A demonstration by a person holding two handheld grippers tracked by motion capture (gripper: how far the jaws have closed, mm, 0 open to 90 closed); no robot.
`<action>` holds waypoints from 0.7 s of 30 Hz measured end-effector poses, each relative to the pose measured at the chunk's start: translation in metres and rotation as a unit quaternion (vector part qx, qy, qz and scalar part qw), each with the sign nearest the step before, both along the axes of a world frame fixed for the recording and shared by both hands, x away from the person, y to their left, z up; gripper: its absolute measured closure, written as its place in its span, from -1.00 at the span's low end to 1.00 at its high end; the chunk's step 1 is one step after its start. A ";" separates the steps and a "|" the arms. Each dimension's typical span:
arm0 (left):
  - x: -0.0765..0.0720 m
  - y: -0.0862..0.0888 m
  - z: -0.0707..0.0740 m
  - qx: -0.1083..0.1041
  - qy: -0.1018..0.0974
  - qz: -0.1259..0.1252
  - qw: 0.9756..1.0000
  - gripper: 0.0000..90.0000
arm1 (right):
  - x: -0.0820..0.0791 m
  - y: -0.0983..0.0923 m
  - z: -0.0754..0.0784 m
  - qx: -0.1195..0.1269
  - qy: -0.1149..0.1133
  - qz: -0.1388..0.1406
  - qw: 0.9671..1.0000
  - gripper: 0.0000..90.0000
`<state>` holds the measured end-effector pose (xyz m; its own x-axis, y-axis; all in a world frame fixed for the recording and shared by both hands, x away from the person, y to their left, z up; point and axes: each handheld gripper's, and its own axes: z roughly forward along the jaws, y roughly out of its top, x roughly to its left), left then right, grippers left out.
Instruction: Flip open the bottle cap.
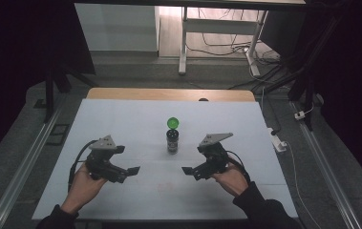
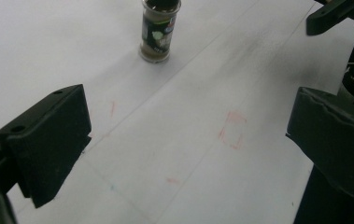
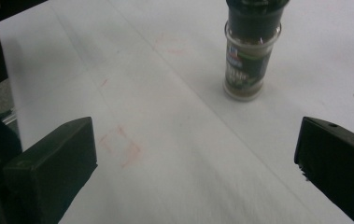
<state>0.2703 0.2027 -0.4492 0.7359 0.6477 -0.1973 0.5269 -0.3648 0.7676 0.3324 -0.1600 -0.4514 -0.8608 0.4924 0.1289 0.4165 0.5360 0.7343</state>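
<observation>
White covers the bench (image 1: 121, 129), and one small spice jar (image 1: 172, 141) stands upright near its middle, a bit toward the far edge. A green ball (image 1: 172, 123) shows just above the jar in the high view; I cannot tell if it sits on the lid or lies behind it. The left gripper (image 1: 132, 170) and the right gripper (image 1: 188, 170) are held low near the front edge, one on each side, both with jaws spread wide and holding nothing. The jar is ahead of both, between them and well apart from the jaws. It is tall and thin, so I think a bump from one jaw could tip it over and make it roll away.
</observation>
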 end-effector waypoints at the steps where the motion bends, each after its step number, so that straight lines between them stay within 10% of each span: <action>1: -0.004 0.004 0.000 -0.002 -0.001 0.005 1.000 -0.98 | -0.003 -0.004 0.001 0.002 0.002 -0.003 1.000 -1.00; 21: -0.054 0.066 -0.006 -0.027 -0.007 0.081 0.996 -1.00 | -0.037 -0.076 0.008 0.016 -0.022 -0.093 0.995 -1.00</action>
<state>0.2161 0.2689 -0.4556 0.6248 0.7474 -0.2256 0.5654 -0.2340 0.7909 0.2958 -0.2356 -0.4436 -0.7606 0.6395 0.1116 0.4731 0.4283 0.7699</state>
